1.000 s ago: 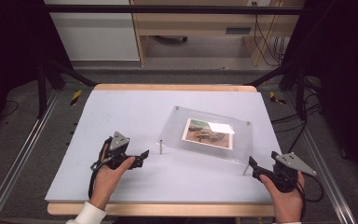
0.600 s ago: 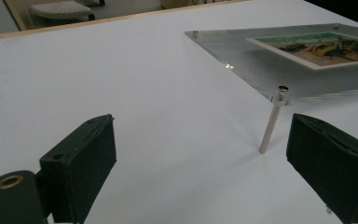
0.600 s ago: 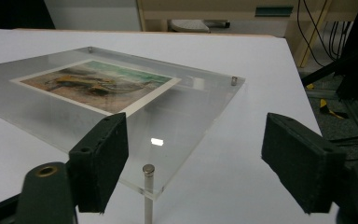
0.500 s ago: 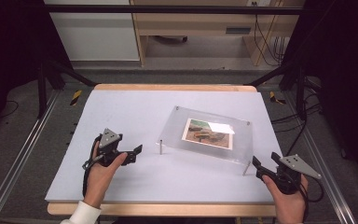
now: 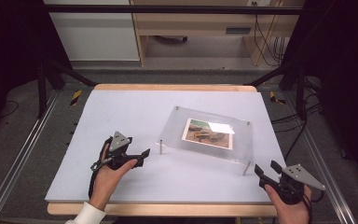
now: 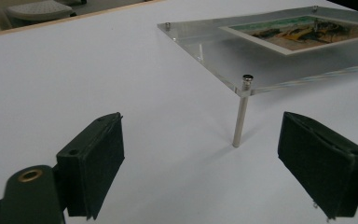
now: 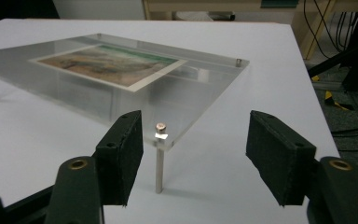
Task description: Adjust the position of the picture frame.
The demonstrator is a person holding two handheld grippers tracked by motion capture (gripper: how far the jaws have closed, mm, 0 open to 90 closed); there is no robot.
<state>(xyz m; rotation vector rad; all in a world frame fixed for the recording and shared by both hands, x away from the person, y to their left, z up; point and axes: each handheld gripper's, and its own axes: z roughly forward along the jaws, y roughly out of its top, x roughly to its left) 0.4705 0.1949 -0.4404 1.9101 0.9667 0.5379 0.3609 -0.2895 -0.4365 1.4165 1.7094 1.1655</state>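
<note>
Clear acrylic frame [image 5: 205, 135] on thin metal legs, mid-right on the white table [image 5: 121, 107].
A landscape print [image 5: 208, 133] lies inside; left gripper [image 5: 142, 156] and right gripper [image 5: 266, 169] sit spread, empty.

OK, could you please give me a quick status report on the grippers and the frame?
Left gripper open, empty. Right gripper open, empty. Clear frame stands on metal legs between them, untouched. Nothing in the way.

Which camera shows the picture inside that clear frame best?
The high view: the picture lies whole and nearly face-on. The left gripper view cuts it at the edge; the right gripper view shows it at a low slant.
</note>
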